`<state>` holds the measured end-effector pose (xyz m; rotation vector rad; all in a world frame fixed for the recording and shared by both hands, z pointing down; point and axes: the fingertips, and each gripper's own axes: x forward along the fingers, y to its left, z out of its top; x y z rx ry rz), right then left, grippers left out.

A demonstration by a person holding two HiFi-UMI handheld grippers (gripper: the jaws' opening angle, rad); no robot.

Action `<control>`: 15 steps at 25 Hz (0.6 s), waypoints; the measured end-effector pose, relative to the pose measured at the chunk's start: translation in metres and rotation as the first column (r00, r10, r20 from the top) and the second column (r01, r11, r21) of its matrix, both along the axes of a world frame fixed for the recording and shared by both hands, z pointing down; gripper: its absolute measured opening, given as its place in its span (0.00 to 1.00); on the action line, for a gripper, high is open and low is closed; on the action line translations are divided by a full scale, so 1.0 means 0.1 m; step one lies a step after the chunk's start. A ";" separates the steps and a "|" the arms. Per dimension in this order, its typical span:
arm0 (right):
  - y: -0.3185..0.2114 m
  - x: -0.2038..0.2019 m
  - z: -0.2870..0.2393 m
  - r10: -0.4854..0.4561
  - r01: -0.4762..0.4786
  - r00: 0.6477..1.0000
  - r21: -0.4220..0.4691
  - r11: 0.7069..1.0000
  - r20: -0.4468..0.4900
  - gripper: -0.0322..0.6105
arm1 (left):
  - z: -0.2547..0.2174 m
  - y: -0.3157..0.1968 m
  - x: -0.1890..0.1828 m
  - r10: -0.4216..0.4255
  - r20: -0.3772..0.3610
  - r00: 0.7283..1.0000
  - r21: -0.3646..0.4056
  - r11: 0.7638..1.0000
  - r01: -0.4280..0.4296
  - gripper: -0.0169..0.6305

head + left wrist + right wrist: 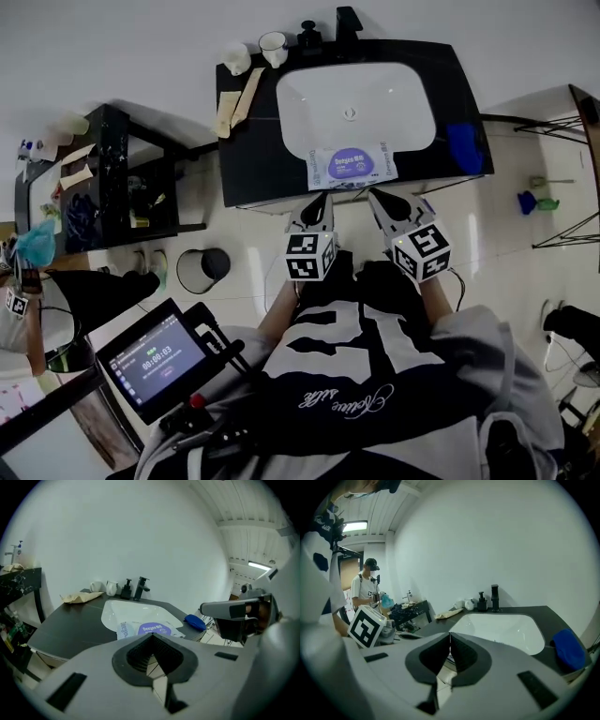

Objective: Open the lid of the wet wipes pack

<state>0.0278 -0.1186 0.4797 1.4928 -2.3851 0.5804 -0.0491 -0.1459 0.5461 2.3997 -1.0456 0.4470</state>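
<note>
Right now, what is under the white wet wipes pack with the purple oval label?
The wet wipes pack straddles the front of the white sink basin and the black countertop. Anything directly beneath it is covered.

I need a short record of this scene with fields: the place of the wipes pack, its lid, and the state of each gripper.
pack: wipes pack, lying flat on the front edge of the sink
lid: purple, facing up, looks closed
left gripper: shut, empty, in front of the pack
right gripper: shut, empty, in front of the pack
task: lid not yet opened
</note>
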 end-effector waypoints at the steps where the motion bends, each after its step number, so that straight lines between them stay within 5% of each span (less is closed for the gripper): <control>1: -0.03 0.00 0.03 -0.005 0.005 1.000 -0.009 1.000 -0.004 0.05 | 0.06 -0.01 0.04 0.010 0.009 1.000 -0.010 1.000 -0.009 0.02; 11: -0.24 0.10 0.38 -0.139 0.134 0.988 -0.072 0.988 -0.070 0.11 | 0.41 -0.20 0.32 -0.029 0.081 0.996 -0.075 0.997 0.035 0.02; 15: -0.31 0.09 0.65 -0.289 0.272 0.943 -0.119 0.955 -0.163 0.16 | 0.59 -0.21 0.40 -0.046 0.128 0.991 -0.122 0.991 0.062 0.02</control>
